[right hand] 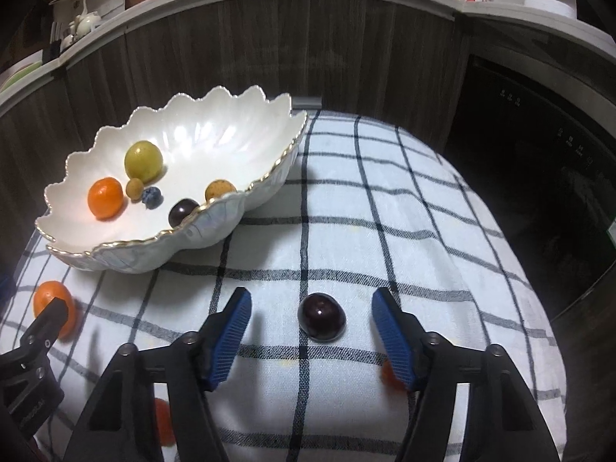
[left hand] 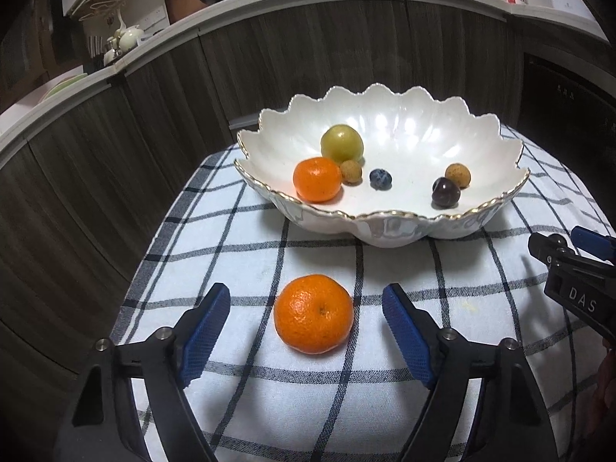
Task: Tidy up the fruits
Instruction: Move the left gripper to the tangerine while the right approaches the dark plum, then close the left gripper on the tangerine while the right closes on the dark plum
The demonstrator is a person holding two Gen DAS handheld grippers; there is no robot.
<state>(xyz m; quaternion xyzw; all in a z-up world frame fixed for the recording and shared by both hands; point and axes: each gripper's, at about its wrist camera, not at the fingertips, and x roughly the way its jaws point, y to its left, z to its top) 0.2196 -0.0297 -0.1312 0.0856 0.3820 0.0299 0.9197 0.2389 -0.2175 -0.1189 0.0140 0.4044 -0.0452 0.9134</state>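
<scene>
While both grippers hang low over the checked cloth (right hand: pixel 385 200), I have each one lined up on a loose fruit. My left gripper (left hand: pixel 306 308) has its jaws spread, and a mandarin (left hand: pixel 313 313) sits on the cloth in the gap between the blue pads (left hand: pixel 208 331); daylight shows on both sides, so nothing is pinched. My right gripper (right hand: pixel 312 317) stands the same way, jaws apart, with a dark plum (right hand: pixel 321 317) resting on the cloth between its pads (right hand: pixel 392 342) and clear of both. Behind the two fruits sits the white scalloped bowl (left hand: pixel 423 123) with its gold rim, on the same cloth. Inside it I count another mandarin (left hand: pixel 317 179) by the near left wall, a yellow-green fruit (left hand: pixel 342 143) behind it, a small brown fruit (left hand: pixel 351 171) touching both, a blueberry (left hand: pixel 380 178) near the middle, and to the right a second dark plum (left hand: pixel 446 191) just beside another small brown fruit (left hand: pixel 458 175). In the right wrist view I also glimpse orange fruit (right hand: pixel 390 375) partly hidden behind the right finger, and another orange one (right hand: pixel 163 419) low down behind the left finger; what they are I cannot tell. A dark wood-grain cabinet front (right hand: pixel 269 46) runs behind the table.
</scene>
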